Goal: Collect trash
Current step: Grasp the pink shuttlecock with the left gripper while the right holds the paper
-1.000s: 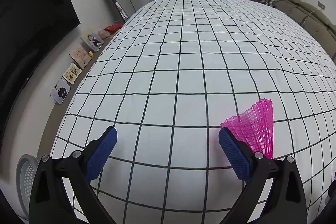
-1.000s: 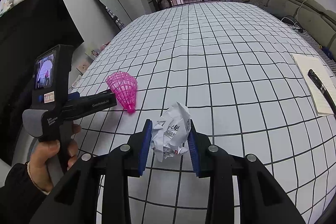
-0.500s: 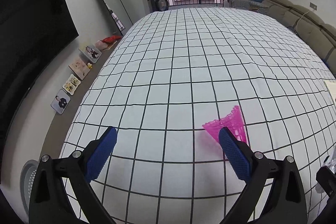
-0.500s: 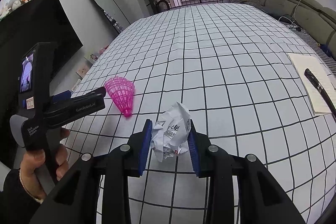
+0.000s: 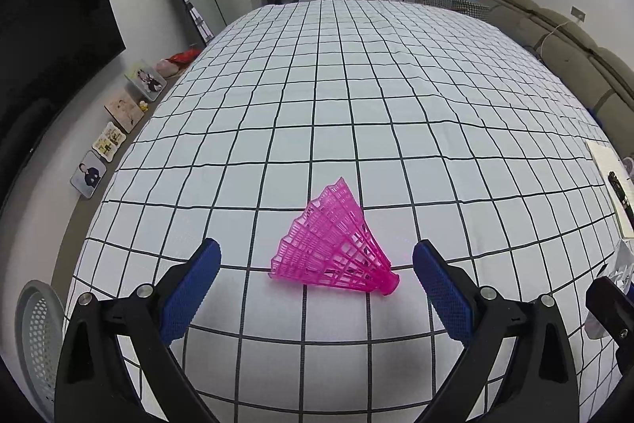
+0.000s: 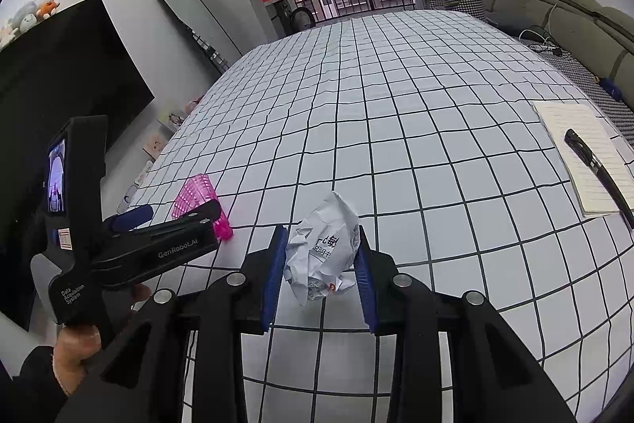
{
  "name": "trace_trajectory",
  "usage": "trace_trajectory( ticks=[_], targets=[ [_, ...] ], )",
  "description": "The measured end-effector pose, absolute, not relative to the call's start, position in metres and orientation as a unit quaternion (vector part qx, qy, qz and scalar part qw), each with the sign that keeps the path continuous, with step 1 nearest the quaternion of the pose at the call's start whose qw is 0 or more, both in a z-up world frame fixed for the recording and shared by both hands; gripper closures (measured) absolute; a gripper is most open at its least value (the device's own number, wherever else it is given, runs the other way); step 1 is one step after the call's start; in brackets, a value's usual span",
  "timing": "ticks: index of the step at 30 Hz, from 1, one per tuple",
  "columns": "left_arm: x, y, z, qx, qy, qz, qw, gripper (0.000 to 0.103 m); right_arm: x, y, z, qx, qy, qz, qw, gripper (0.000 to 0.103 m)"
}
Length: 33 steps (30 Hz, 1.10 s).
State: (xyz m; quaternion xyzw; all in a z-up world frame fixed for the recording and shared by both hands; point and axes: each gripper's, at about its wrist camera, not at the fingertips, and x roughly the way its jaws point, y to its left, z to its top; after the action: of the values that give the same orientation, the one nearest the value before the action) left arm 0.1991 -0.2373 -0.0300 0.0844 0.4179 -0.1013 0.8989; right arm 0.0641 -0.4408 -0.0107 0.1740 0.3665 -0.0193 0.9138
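Bed point(image 5: 356, 86): left tongs point(image 5: 317, 264) gape; right tongs point(image 6: 321, 264) pinch paper point(image 6: 323, 248).

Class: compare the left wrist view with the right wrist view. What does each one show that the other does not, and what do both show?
Only the left wrist view shows the grey perforated basket beside the bed and the open left gripper framing the shuttlecock. Only the right wrist view shows the plush toys atop the black cabinet and the right gripper shut on the crumpled white paper ball. Both show the pink plastic shuttlecock lying on the white grid-patterned bedsheet, and the lined notepad with a black pen.
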Motion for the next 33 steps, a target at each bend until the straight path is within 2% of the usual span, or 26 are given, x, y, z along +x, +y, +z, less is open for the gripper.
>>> trace_trajectory(
  ticks=[17,19,22,23,24,33],
  targets=[
    [0.232,-0.242,-0.059,0.060,0.457,-0.069,0.885,0.008,0.056,-0.441,-0.011,0.178,0.361,-0.024,0.915,0.071],
    [0.234,-0.242,-0.061,0.059,0.459,-0.066,0.884,0.012,0.056,-0.441,-0.009,0.178,0.359,-0.023,0.916,0.071],
    [0.235,-0.243,-0.059,0.050,0.458,-0.073,0.884,0.027,0.055,-0.442,-0.009,0.180,0.358,-0.025,0.916,0.071],
    [0.235,-0.242,-0.058,0.045,0.458,-0.079,0.884,0.036,0.055,-0.442,-0.009,0.180,0.359,-0.025,0.916,0.071],
    [0.234,-0.242,-0.057,0.043,0.459,-0.083,0.884,0.039,0.056,-0.442,-0.009,0.180,0.359,-0.025,0.916,0.071],
    [0.202,-0.230,-0.046,0.044,0.445,-0.120,0.886,0.059,0.059,-0.440,-0.013,0.175,0.363,-0.032,0.915,0.071]
  ],
)
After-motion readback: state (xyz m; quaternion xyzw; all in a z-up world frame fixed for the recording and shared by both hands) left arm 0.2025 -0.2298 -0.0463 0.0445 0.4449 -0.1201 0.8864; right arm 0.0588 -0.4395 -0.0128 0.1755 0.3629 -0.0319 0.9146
